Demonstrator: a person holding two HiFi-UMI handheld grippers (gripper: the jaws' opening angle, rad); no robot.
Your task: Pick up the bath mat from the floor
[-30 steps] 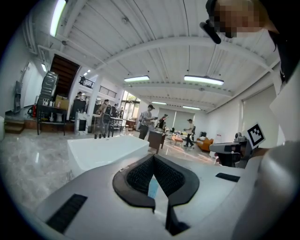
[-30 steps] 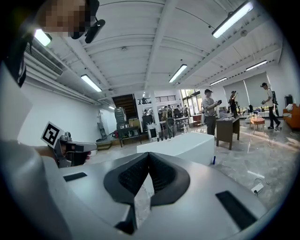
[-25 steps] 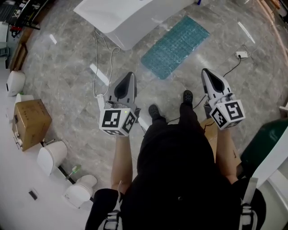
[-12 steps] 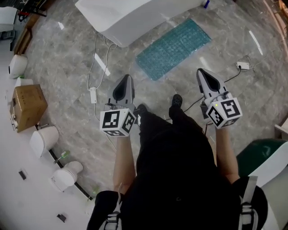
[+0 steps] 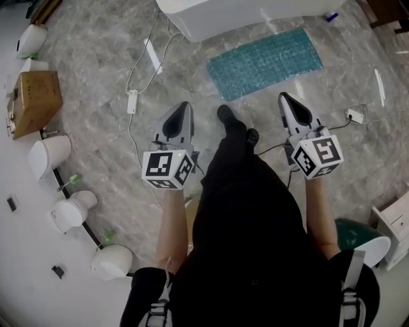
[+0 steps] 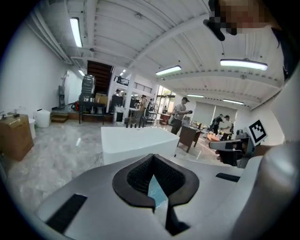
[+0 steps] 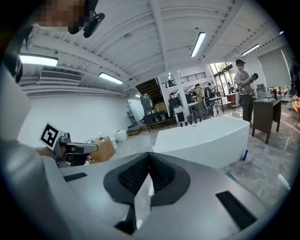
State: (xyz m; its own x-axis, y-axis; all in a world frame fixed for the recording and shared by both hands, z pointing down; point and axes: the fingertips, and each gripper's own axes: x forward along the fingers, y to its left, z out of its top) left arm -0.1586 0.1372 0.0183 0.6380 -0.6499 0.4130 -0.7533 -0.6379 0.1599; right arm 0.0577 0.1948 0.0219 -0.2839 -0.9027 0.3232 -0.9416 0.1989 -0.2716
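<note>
Ahead, bath mat lies beside white tub (cardboard box leftward).

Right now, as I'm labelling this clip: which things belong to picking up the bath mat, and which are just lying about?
For the job: bath mat, left gripper, right gripper, both shut and empty.
Lying about: bathtub, cardboard box, white cable with adapter.

A cardboard box sits well left of the white tub.
</note>
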